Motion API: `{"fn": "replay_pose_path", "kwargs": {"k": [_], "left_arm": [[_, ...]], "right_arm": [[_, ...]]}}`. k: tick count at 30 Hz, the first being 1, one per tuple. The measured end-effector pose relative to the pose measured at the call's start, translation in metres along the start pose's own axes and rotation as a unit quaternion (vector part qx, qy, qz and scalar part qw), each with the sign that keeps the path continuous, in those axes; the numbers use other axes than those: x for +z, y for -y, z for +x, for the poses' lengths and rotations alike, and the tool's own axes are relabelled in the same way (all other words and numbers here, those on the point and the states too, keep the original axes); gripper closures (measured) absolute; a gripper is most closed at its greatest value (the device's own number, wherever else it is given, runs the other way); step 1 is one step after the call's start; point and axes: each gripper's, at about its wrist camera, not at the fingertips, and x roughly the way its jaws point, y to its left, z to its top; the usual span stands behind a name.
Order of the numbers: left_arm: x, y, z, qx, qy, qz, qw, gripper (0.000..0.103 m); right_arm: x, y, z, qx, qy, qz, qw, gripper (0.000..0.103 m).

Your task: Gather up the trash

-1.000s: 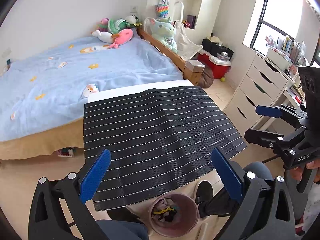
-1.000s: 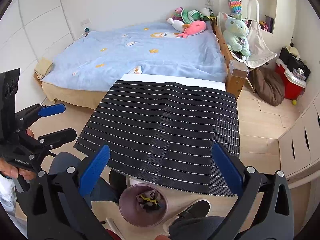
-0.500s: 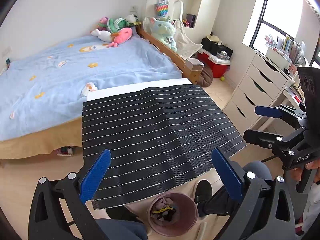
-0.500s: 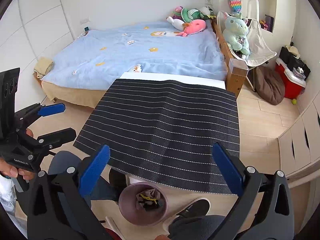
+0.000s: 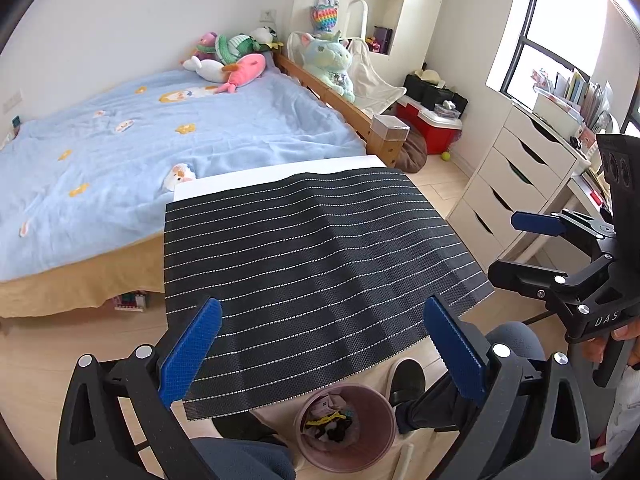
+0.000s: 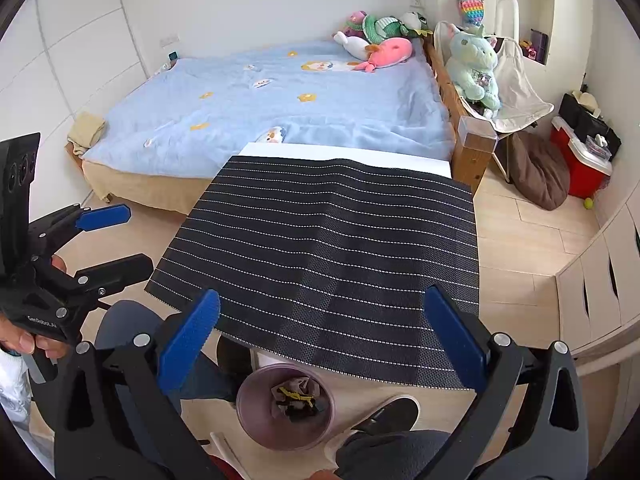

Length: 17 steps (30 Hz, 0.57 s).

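Mauve plastic forms the trash bin (image 5: 346,428) on the floor at your 6 o'clock, just under the near edge of the striped mat (image 5: 312,264). Inside it you have crumpled dark scraps (image 6: 294,400) with a yellow strip on top; what they are made of you cannot tell. The mat covers a white table (image 5: 280,170) and carries nothing.

Your left gripper (image 5: 320,354) hangs above the mat's near edge with its blue pads (image 5: 190,350) spread wide and nothing between them. Your right gripper (image 6: 322,346) sits in the same pose, pads (image 6: 456,336) splayed apart and empty, above the bin. From the left camera the right gripper shows at 3 o'clock, and from the right camera your left hand (image 6: 28,340) wraps its handle at 9 o'clock. A red cooler (image 5: 430,130) sits at 1 o'clock, beyond the bed (image 5: 140,140)
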Motion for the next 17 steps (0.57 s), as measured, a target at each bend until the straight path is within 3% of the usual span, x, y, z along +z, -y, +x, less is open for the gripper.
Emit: {"fn": "replay_pose_path", "kwargs": {"k": [17], "left_arm": [[-0.0013,0.0048,0.0024,0.009,-0.003,0.022,0.9997,0.006]], "right_arm": [[-0.0002,-0.0004,0.0004,0.000,-0.001,0.000,1.000,0.003]]}}
